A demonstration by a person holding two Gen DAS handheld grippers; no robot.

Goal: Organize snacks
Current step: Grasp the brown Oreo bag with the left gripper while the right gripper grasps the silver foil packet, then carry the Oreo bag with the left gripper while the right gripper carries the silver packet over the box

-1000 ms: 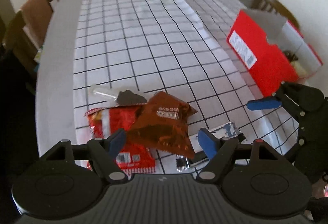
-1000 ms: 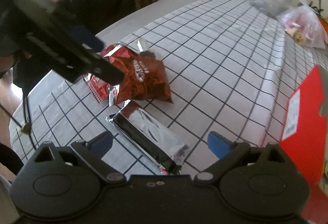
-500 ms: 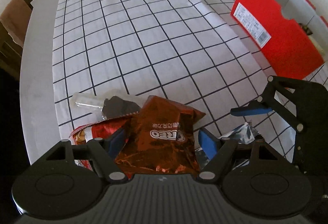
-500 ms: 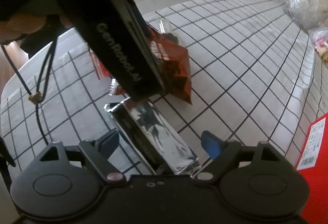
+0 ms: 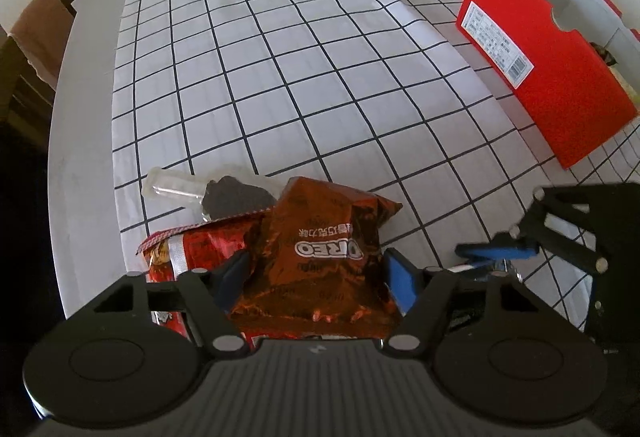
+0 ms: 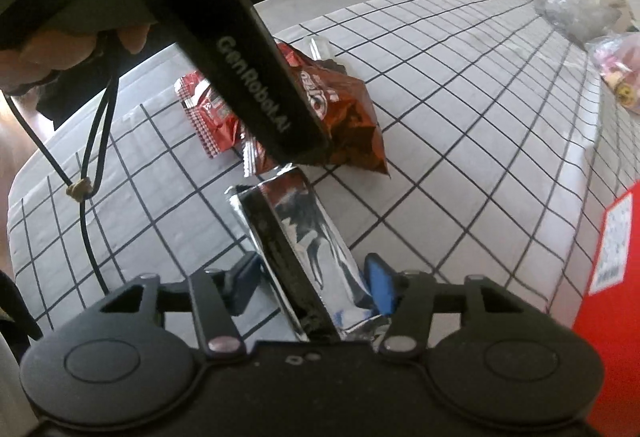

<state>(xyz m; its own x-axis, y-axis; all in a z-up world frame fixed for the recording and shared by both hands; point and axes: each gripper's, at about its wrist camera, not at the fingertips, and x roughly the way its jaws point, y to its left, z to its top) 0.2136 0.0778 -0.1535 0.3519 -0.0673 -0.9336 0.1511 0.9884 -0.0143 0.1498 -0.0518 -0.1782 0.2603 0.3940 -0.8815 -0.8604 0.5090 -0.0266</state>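
On the bench point(image 5: 280, 49), a red box point(image 5: 560, 77) stands at 2 o'clock in the left wrist view. At 6 o'clock, the Oreo bag point(image 5: 320, 253) lies between the released left gripper point(image 5: 316, 273) fingers. The silver wrapper point(image 6: 304, 237) lies between the released right gripper point(image 6: 312, 285) fingers, long axis toward 11 o'clock. Each gripper is nearest its own snack.
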